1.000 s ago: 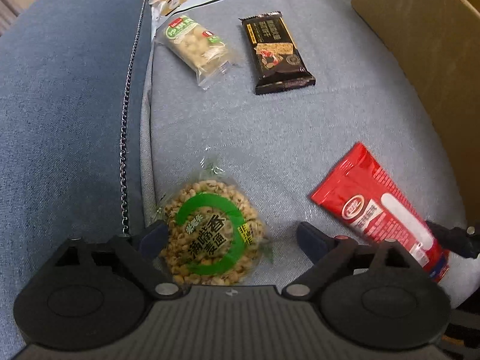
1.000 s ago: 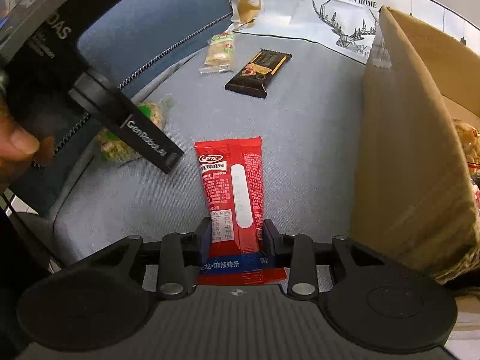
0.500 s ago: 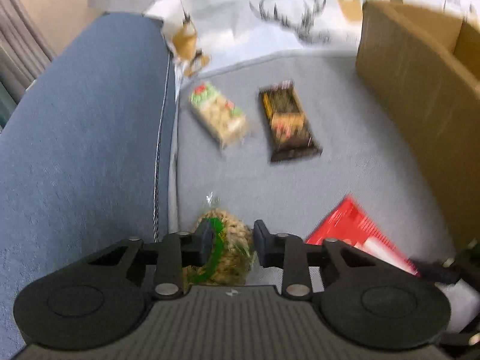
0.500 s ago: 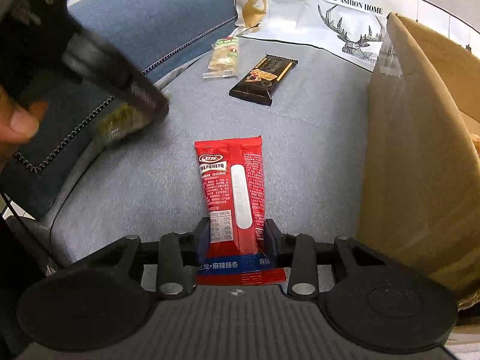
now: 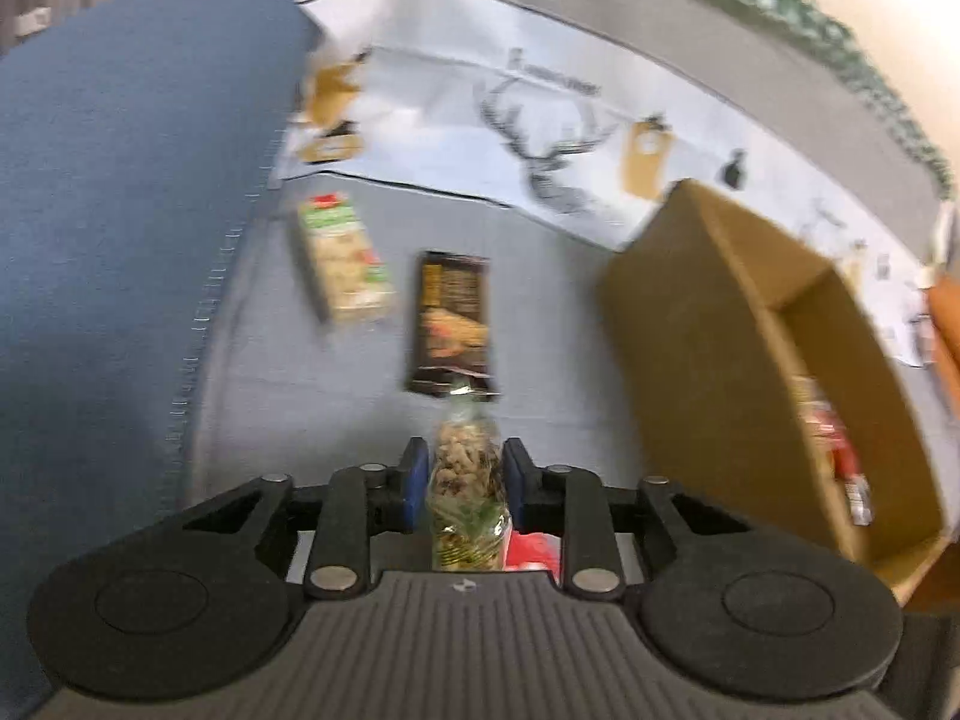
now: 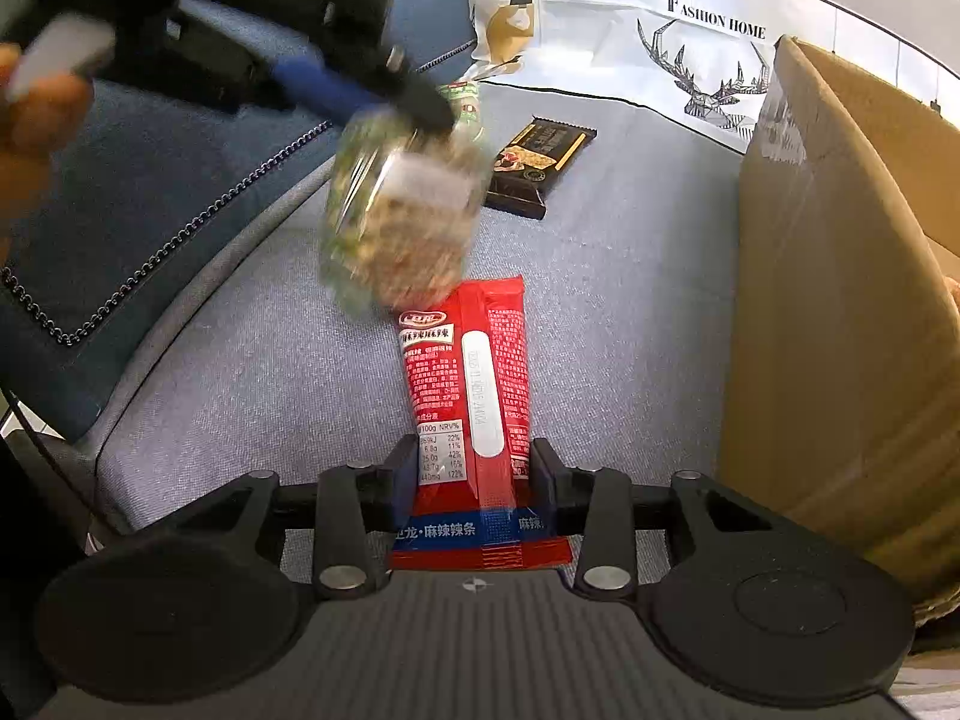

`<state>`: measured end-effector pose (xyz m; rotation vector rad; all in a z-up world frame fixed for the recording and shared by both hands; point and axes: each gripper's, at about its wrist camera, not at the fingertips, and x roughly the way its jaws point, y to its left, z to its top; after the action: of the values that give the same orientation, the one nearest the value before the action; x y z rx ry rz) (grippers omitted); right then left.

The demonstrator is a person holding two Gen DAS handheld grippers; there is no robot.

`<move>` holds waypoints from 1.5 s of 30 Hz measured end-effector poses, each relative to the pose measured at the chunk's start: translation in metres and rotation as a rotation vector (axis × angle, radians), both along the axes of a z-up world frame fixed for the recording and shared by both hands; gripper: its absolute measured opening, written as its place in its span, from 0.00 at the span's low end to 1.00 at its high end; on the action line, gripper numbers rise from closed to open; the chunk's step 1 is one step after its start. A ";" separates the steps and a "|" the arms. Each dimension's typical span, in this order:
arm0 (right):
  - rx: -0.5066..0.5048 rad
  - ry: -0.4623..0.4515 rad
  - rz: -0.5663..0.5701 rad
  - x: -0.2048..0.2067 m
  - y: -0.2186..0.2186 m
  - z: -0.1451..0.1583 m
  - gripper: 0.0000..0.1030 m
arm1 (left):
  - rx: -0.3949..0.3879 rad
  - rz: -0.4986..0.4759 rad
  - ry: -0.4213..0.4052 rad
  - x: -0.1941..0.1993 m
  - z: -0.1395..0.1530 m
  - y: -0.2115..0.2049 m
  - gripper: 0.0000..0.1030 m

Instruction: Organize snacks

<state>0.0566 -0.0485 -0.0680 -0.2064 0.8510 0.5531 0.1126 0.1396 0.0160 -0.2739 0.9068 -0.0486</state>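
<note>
While the left gripper (image 5: 463,477), tilted downward, pinches the round puffed-grain snack (image 5: 465,468) left of the cardboard box (image 5: 708,324), red packets (image 5: 840,462) lie inside it.

Motion blurs the lifted round snack pack (image 6: 399,222) and left tool (image 6: 414,105).
</note>
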 end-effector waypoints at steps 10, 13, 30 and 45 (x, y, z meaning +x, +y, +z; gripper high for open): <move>0.006 0.002 0.007 0.001 0.000 0.000 0.51 | 0.119 0.102 0.107 0.013 -0.014 0.009 0.72; 0.012 0.001 0.005 0.002 0.002 0.000 0.57 | 0.127 0.093 0.118 0.011 -0.017 0.007 0.80; 0.001 -0.029 0.000 0.013 0.011 -0.005 0.69 | 0.267 0.018 0.235 0.037 -0.050 -0.021 0.99; -0.002 -0.045 -0.021 0.009 0.007 0.001 0.43 | 0.246 0.031 0.286 0.035 -0.057 -0.014 0.81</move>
<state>0.0659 -0.0414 -0.0670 -0.2110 0.8098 0.5257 0.1472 0.1253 -0.0414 -0.0655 1.1803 0.1333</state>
